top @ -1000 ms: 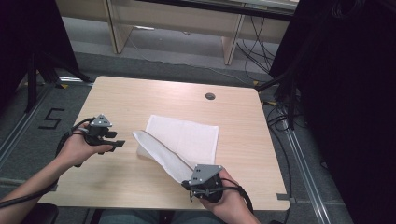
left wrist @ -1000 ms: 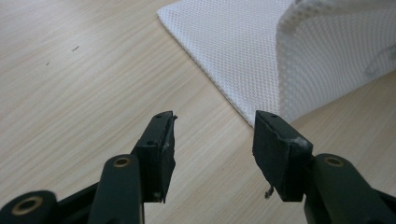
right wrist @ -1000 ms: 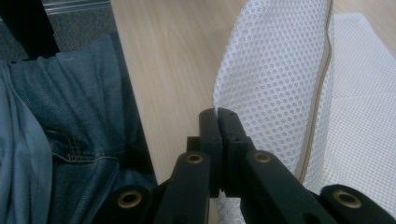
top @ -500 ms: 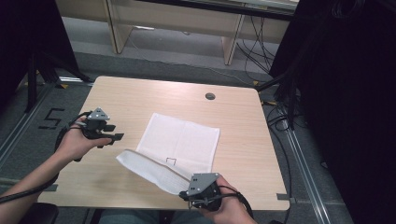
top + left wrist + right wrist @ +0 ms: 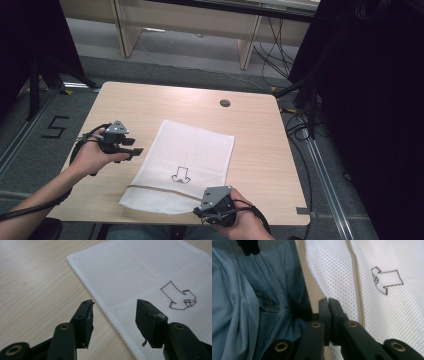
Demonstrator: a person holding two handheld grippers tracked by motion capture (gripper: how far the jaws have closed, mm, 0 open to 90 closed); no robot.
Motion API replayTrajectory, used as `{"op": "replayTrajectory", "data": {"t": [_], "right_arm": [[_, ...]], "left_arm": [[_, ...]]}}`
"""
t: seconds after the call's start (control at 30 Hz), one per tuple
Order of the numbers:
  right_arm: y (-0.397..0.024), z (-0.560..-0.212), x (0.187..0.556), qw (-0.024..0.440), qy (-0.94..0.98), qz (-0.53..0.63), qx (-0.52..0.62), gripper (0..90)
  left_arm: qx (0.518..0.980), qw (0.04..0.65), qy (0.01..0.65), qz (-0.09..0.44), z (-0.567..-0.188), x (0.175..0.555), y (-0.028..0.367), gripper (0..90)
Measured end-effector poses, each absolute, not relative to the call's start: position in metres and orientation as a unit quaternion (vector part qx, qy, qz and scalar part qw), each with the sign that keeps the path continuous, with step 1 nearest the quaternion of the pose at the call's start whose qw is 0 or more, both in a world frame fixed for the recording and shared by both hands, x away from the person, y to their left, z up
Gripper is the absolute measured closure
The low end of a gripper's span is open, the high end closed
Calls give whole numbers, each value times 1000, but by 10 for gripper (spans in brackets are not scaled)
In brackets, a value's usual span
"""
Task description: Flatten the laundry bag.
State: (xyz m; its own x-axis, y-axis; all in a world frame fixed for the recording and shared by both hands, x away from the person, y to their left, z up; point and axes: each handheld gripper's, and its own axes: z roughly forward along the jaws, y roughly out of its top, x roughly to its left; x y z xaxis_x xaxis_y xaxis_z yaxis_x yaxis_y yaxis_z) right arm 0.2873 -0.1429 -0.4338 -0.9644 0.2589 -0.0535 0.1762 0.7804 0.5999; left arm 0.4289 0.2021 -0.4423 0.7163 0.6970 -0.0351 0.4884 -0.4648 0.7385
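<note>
Nearest the person, the right gripper sits at the table's front edge with its 2 jaws pressed together; in the right gripper view they appear to pinch the near hem of the white mesh laundry bag, though the exact contact is hidden behind the jaws. The hem overhangs the table edge slightly, above the person's jeans. Farther in, the bag lies flat across the middle of the table, a zipper seam running near the hem and a small arrow mark printed on top. To the left, the left gripper hovers just beside the bag's left edge, jaws wide and empty, one jaw over wood and the other over mesh. Beyond, a round cable hole sits near the far edge.

The risk: thin mesh may slip from the pinch if the right hand pulls, or the left jaws may close on only 1 layer, or on none, so the bag bunches rather than spreads.
</note>
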Motion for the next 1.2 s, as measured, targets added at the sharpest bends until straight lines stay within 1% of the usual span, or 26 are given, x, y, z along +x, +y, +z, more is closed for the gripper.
{"op": "replayTrajectory", "data": {"t": [0.13, 0.2, 0.27, 0.3, 0.33, 0.37, 0.4, 0.43, 0.47, 0.5, 0.57, 0.63, 0.67, 0.7, 0.73, 0.77, 0.8, 0.83, 0.87, 0.9, 0.93, 0.97, 1.03, 1.2], "right_arm": [[-144, -440, 288, 57, 944, 298, 131, 900], [-145, -442, 291, 61, 947, 289, 126, 900], [-147, -445, 290, 50, 947, 284, 145, 890], [-149, -445, 292, 57, 948, 282, 140, 876], [-150, -446, 292, 49, 947, 279, 153, 868], [-152, -445, 293, 57, 946, 280, 152, 856], [-153, -444, 294, 56, 944, 284, 158, 837], [-155, -443, 294, 49, 939, 291, 175, 807], [-155, -443, 294, 49, 939, 291, 175, 807], [-161, -439, 295, 39, 932, 302, 196, 748], [-165, -435, 297, 50, 928, 310, 201, 729], [-171, -430, 301, 48, 917, 324, 229, 715], [-174, -428, 305, 52, 914, 326, 234, 714], [-177, -425, 306, 43, 910, 319, 263, 715], [-179, -426, 310, 54, 905, 321, 274, 718], [-181, -425, 314, 62, 908, 306, 279, 729], [-182, -427, 319, 69, 910, 304, 274, 750], [-183, -428, 321, 63, 911, 285, 292, 779], [-183, -431, 324, 63, 908, 283, 303, 828], [-185, -434, 331, 65, 912, 275, 299, 871], [-184, -436, 334, 57, 913, 256, 312, 900], [-183, -441, 338, 50, 913, 241, 326, 900], [-181, -448, 347, 45, 915, 232, 328, 900], [-176, -459, 364, 37, 911, 211, 352, 900]], "left_arm": [[853, 381, 334, 123, -446, 425, 189, 471], [860, 379, 323, 115, -447, 424, 184, 469], [863, 377, 319, 109, -450, 423, 180, 466], [861, 378, 325, 104, -452, 422, 178, 457], [863, 376, 320, 108, -453, 423, 177, 449], [863, 377, 319, 107, -454, 423, 177, 440], [860, 380, 326, 103, -455, 422, 176, 430], [863, 379, 318, 104, -455, 423, 176, 424], [863, 379, 318, 104, -455, 423, 176, 420], [860, 381, 324, 103, -456, 422, 176, 415], [860, 381, 322, 105, -456, 421, 177, 420], [862, 381, 316, 107, -457, 420, 178, 436], [862, 380, 319, 104, -458, 419, 177, 456], [865, 376, 315, 105, -459, 417, 177, 477], [870, 374, 307, 99, -460, 416, 176, 506], [874, 371, 299, 94, -462, 414, 176, 557], [877, 366, 300, 85, -464, 412, 175, 596], [883, 357, 297, 73, -466, 410, 174, 653], [885, 354, 297, 62, -469, 407, 173, 706], [888, 351, 292, 57, -471, 405, 172, 735], [900, 331, 277, 53, -474, 404, 172, 766], [907, 320, 268, 56, -474, 404, 172, 791], [909, 315, 269, 49, -477, 401, 170, 824], [916, 294, 270, 38, -481, 398, 167, 877]]}}
